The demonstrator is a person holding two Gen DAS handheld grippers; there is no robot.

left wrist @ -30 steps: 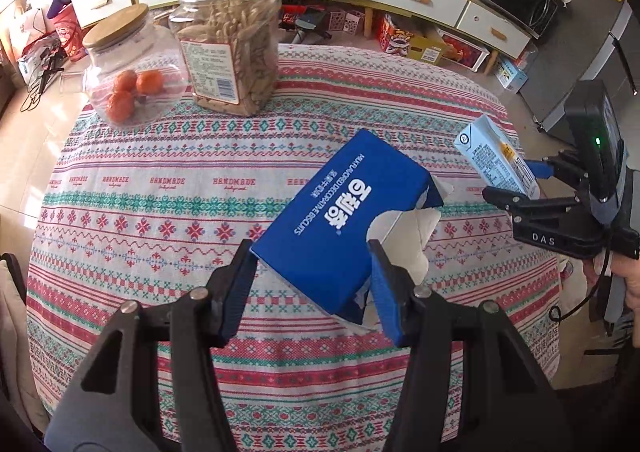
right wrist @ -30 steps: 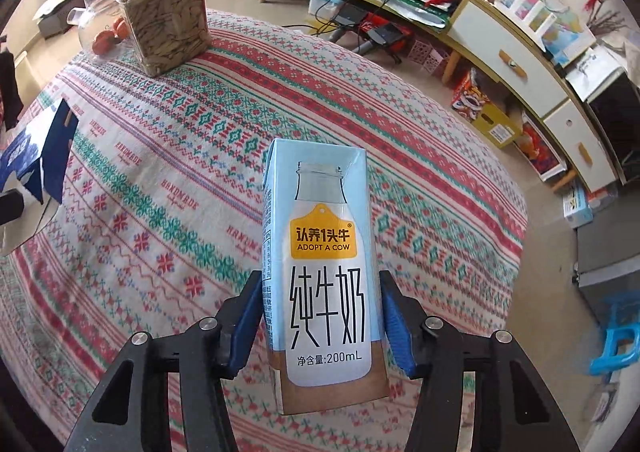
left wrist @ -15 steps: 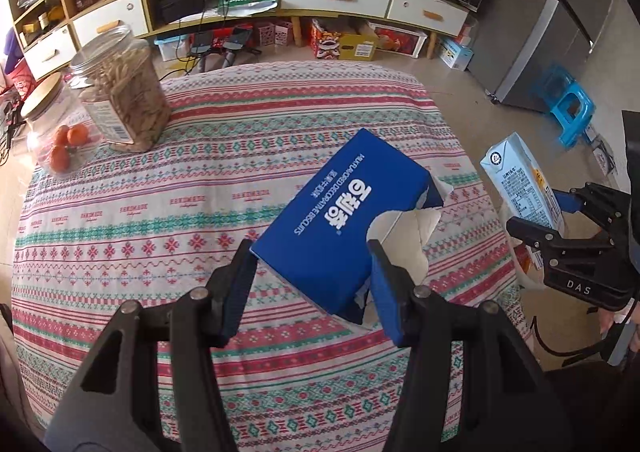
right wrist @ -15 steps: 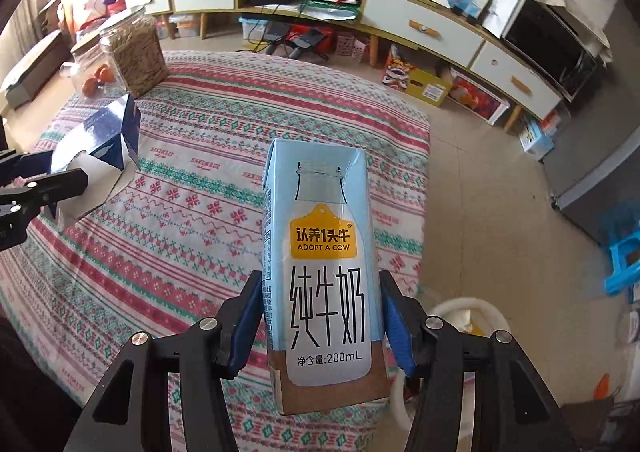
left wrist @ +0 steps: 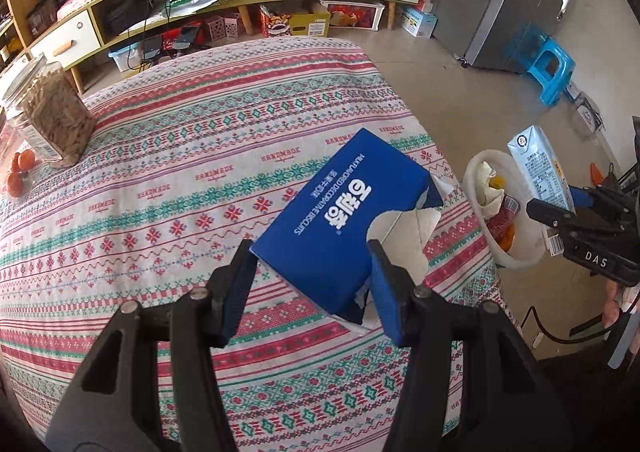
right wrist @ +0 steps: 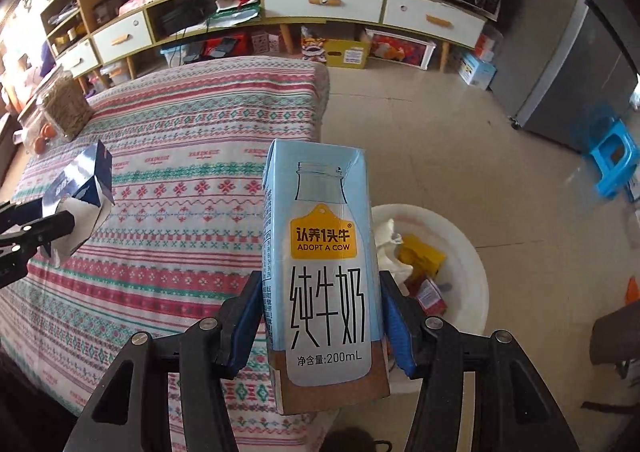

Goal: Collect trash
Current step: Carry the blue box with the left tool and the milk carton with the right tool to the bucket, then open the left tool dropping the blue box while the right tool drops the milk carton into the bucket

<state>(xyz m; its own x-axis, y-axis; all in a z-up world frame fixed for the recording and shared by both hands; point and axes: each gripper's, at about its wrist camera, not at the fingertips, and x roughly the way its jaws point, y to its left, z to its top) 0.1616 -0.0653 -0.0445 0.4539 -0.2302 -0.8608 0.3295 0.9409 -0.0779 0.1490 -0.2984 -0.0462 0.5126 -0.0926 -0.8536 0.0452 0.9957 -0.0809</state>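
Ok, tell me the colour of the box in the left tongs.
Deep blue box with white lettering; clearest in the left wrist view.

Tabletop bare across middle and near edge; jar and oranges crowd far left corner only. Bin on floor just beside tabletop edge, mouth open, partly filled with trash. Floor toward stool and fridge clear.

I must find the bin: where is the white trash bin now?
The white trash bin stands on the floor beside the table's edge, low right in the right wrist view, just behind the held milk carton.
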